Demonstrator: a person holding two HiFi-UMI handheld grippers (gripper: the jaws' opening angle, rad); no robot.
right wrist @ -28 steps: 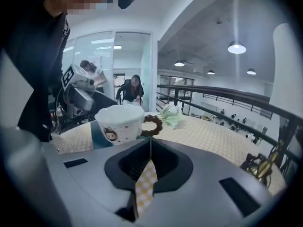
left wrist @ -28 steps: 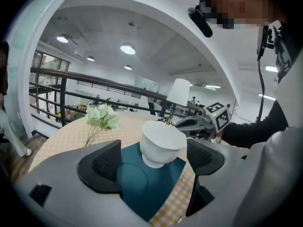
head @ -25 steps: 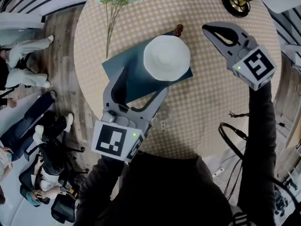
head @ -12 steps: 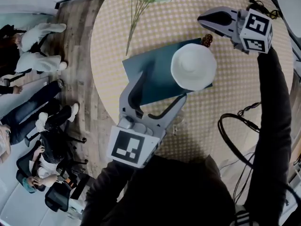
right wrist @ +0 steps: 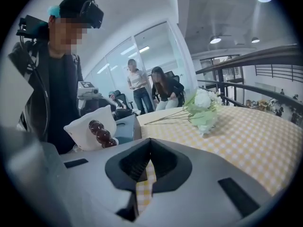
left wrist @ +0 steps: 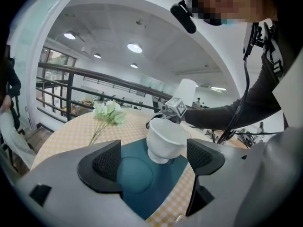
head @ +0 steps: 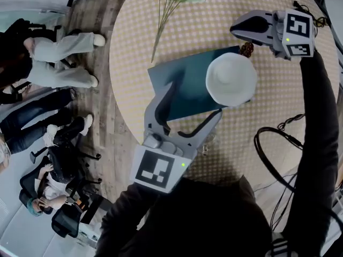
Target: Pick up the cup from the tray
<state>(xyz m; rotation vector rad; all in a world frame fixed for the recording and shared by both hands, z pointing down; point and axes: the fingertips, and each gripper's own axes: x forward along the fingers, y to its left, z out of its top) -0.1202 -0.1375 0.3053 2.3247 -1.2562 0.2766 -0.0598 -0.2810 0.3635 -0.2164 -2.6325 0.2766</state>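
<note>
One white footed cup [head: 231, 80] stands on the right corner of one dark teal square tray [head: 182, 79]; your left gripper [left wrist: 151, 162] gapes wide, not touching it. Your right gripper [right wrist: 149, 164], beyond the tray, is pinched together and empty; one dark red bead string [head: 246, 49] is partly hidden.

Bare tray [head: 179, 82] lies open near-left of the cup [head: 231, 79]; brown beads [head: 246, 49] and the right claw [head: 236, 29] crowd its far side.

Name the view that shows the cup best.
The left gripper view: the cup stands side-on, centred, on the teal tray. The head view shows only its top; the right gripper view, part behind dark beads.
</note>
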